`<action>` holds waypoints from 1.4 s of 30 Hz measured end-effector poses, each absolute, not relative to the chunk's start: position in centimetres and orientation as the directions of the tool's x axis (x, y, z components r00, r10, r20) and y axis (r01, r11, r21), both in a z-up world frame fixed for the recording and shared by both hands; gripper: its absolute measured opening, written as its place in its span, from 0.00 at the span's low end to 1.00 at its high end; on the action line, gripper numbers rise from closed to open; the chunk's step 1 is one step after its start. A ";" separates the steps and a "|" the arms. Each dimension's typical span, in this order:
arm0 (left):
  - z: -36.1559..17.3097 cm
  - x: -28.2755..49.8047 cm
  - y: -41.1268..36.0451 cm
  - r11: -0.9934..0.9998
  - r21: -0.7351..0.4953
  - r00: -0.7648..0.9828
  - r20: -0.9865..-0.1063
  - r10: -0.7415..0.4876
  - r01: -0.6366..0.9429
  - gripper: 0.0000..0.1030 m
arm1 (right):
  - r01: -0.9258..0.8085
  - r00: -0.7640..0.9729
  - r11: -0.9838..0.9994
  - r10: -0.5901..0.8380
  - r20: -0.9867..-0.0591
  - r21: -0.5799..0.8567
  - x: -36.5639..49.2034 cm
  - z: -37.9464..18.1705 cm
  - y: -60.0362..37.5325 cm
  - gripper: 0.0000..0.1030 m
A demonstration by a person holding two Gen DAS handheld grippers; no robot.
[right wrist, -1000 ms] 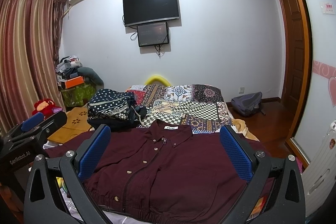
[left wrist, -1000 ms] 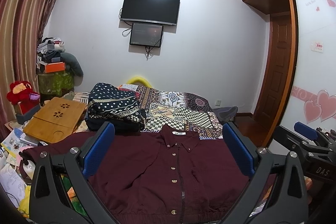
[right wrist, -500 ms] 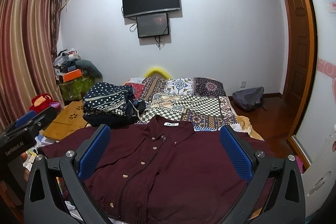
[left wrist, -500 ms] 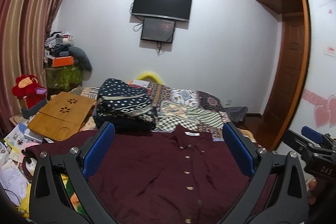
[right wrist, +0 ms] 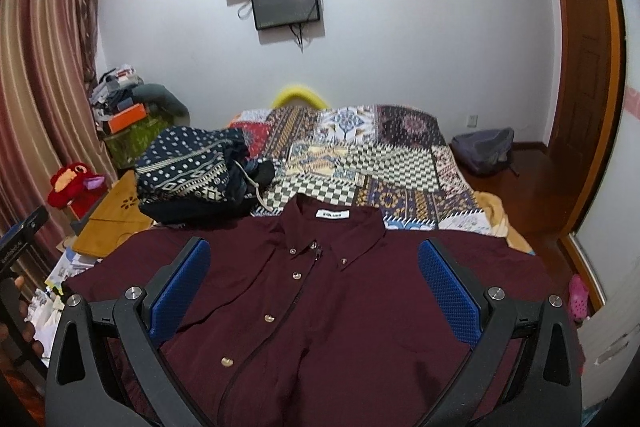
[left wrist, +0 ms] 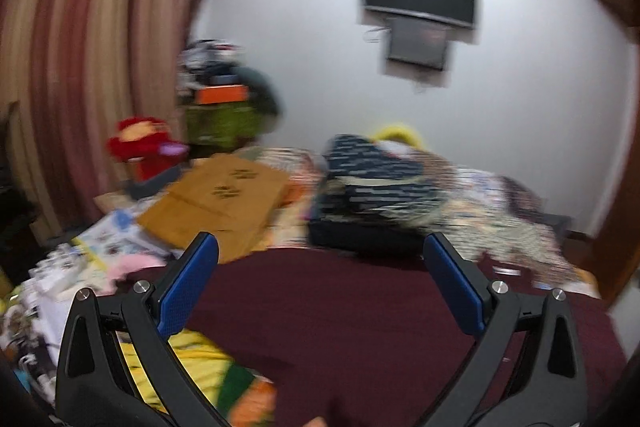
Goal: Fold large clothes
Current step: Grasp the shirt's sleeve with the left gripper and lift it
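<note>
**Shirt laid flat, both claws open above it**

The dark red shirt [right wrist: 344,307] lies face up and buttoned on the near end of the bed [right wrist: 400,163], collar toward the far wall, sleeves spread out left and right. No fold is made yet, by the look of it.

To do this step well, I'd say each claw should come down on a sleeve or shoulder edge, pinch only the top layers, and carry them straight across toward the button line so the cloth stays smooth.

The right claw [right wrist: 314,291] hangs wide open over the chest, empty, the collar just beyond it. The left claw [left wrist: 320,291] is also spread wide and holds nothing; its view is blurred, but the shirt's left side sits between and below its fingers.

A folded patterned pile [right wrist: 192,171] sits just past the left shoulder, and a wooden tray [right wrist: 112,223] lies left of that.
</note>
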State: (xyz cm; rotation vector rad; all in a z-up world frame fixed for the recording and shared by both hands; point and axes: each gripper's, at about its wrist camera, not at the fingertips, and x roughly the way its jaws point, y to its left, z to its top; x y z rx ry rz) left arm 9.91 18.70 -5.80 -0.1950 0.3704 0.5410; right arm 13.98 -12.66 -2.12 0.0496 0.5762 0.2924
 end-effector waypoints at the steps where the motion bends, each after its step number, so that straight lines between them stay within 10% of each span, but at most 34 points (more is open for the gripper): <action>1: -6.7 10.2 20.0 0.816 -0.063 0.762 -0.405 0.506 -0.575 1.00 | -0.253 0.790 0.959 0.282 -0.545 0.129 14.6 -2.4 -12.5 1.00; 22: -27.0 10.2 42.4 0.464 -0.482 0.593 -0.796 0.123 -0.743 0.98 | -0.203 0.630 0.975 0.200 -0.751 0.089 22.3 -8.0 -9.5 1.00; 33: -32.4 10.4 45.8 0.310 -0.571 0.610 -0.792 0.035 -0.760 0.65 | -0.229 0.609 0.973 0.161 -0.777 0.022 23.2 -9.2 -7.9 1.00; 42: -26.9 11.8 43.6 0.504 -0.333 0.510 -0.819 0.265 -0.797 0.13 | -0.253 0.616 0.967 0.174 -0.769 0.016 22.2 -8.5 -8.2 1.00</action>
